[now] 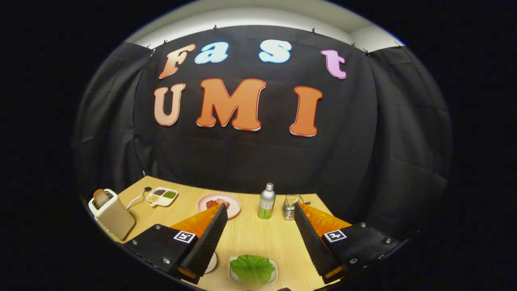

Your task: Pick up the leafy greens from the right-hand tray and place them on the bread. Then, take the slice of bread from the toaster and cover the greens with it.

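Observation:
My gripper [258, 212] hangs above the wooden table [258, 238], open, with nothing between its two black fingers [210, 238]. The leafy greens [252, 268] lie on a small white tray [273, 275] below and between the fingers, close to the table's near edge. A cream toaster [112, 214] stands at the far left of the table with a slice of bread [101, 198] sticking up from its slot. Part of a white plate [212, 262] peeks out from under the left finger; what lies on it is hidden.
A pink plate [232, 202] holding something red sits beyond the left fingertip. A small bottle [266, 201] and a clear glass container [289, 206] stand near the table's far edge. A white divided dish [162, 197] with condiments lies beside the toaster, with its cord [137, 198].

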Demonstrator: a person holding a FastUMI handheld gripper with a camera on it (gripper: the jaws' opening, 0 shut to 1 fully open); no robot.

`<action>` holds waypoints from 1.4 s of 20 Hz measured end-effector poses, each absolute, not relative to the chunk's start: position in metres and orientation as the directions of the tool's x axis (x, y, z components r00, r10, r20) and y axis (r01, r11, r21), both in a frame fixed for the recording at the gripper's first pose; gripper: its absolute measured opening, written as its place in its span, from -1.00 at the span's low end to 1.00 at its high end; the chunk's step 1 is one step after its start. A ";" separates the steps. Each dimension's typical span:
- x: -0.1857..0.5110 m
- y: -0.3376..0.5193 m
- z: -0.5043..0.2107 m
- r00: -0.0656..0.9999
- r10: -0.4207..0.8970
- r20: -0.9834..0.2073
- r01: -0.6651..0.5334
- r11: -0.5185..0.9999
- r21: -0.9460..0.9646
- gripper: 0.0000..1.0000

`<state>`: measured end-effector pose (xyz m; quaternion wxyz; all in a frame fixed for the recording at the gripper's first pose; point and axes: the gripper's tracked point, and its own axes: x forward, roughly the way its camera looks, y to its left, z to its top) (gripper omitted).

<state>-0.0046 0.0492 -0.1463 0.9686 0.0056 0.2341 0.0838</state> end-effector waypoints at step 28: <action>-0.101 0.067 -0.421 0.146 0.194 -0.970 -0.326 0.935 0.138 0.82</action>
